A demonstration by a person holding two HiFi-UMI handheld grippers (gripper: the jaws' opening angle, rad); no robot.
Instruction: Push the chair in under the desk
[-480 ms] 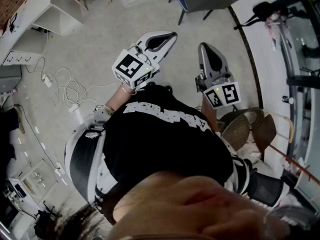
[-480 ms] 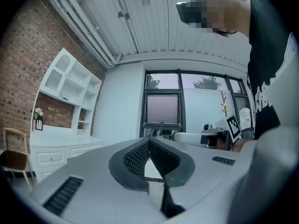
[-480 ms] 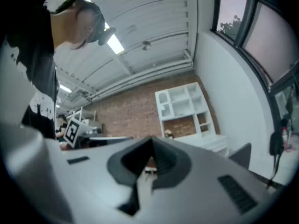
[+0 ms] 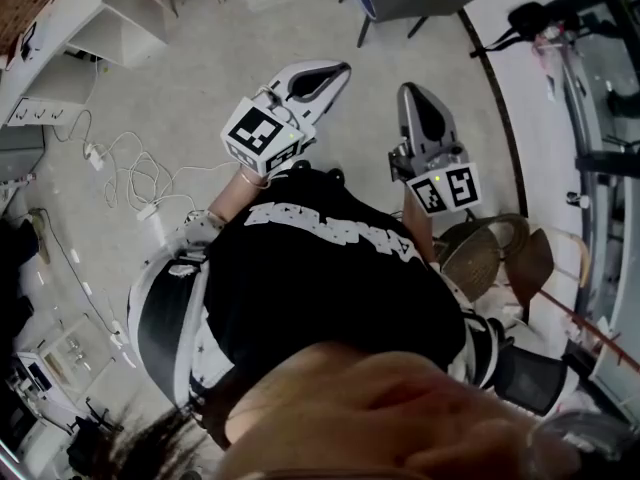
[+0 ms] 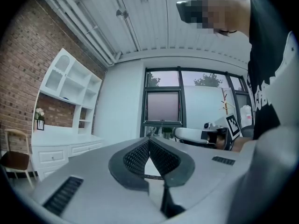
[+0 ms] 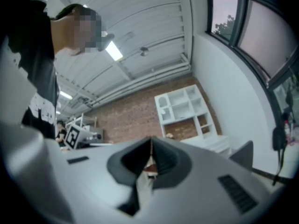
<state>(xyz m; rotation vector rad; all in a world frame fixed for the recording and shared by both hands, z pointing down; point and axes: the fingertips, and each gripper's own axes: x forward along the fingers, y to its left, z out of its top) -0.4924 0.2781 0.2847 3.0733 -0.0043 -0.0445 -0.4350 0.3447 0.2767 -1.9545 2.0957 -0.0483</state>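
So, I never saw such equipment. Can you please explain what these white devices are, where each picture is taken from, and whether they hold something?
No robot here: a person in a black shirt carries one white hand-held claw in each hand. The head view looks down from the person's head at the left claw, the right claw and the grey floor with white cables. The other two pictures come from a camera on each claw, looking along its jaws. Both claws are shut and hold nothing. A blue chair stands ahead, untouched.

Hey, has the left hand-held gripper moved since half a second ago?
No. The left hand-held gripper sits just as far from the white cable on the floor as before.
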